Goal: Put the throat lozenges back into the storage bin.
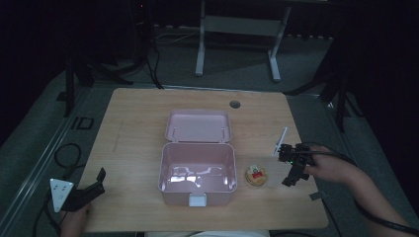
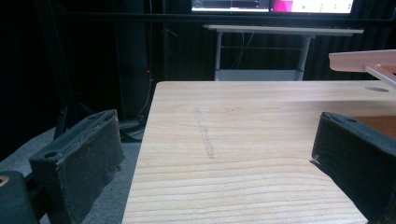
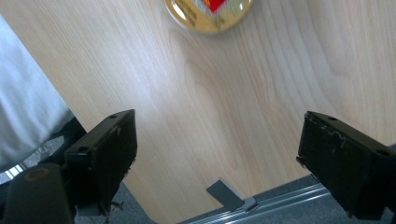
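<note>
Item: small round gold-rimmed packet with red label [image 1: 256, 175], flat on light wooden tabletop [image 1: 133, 123], between open pink plastic box [image 1: 197, 170] and right gripper [image 1: 291, 173], jaws apart, empty. Left gripper [image 1: 91, 190]: apart, empty. Risk: low flat packet may skid from closing jaws.

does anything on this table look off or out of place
Nothing stands out. The pink box sits open and empty mid-table, its lid tipped back. The small round packet lies flat beside it, intact. Both tongs, left and right, are open and hold nothing.
</note>
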Available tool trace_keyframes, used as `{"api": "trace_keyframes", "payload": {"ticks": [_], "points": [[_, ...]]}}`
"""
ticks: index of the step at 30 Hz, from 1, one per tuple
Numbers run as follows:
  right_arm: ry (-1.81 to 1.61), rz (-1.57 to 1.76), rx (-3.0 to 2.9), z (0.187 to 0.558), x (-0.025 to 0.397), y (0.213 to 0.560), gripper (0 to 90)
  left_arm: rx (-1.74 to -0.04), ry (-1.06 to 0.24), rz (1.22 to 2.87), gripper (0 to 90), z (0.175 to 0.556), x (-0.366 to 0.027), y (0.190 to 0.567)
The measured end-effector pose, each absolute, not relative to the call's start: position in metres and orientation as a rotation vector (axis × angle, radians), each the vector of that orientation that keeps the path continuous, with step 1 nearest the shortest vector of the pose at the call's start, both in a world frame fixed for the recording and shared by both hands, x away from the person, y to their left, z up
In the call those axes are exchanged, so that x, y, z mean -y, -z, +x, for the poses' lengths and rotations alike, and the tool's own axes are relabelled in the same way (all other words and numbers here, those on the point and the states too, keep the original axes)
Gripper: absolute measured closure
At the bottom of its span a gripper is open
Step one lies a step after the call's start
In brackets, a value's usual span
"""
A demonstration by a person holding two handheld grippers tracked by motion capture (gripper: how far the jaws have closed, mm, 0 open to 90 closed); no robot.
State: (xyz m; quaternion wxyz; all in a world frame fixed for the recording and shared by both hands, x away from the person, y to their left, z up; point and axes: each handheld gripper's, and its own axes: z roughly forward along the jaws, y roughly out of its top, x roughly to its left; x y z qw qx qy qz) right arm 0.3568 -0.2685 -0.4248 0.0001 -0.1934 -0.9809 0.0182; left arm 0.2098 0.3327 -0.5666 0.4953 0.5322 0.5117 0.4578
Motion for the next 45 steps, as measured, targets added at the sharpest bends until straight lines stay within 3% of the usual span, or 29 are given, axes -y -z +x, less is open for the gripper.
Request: {"api": "trace_keyframes", "payload": {"ticks": [25,45], "points": [[-0.024,-0.4,3.12,0.377,0.193,0.403,11.6,-1.236,-1.104,1.289,2.4,0.21,-0.333,0.567],[-0.096,-0.383,3.065,0.39,0.191,0.467,12.5,-1.234,-1.1,1.295,2.4,0.21,-0.333,0.567]]}}
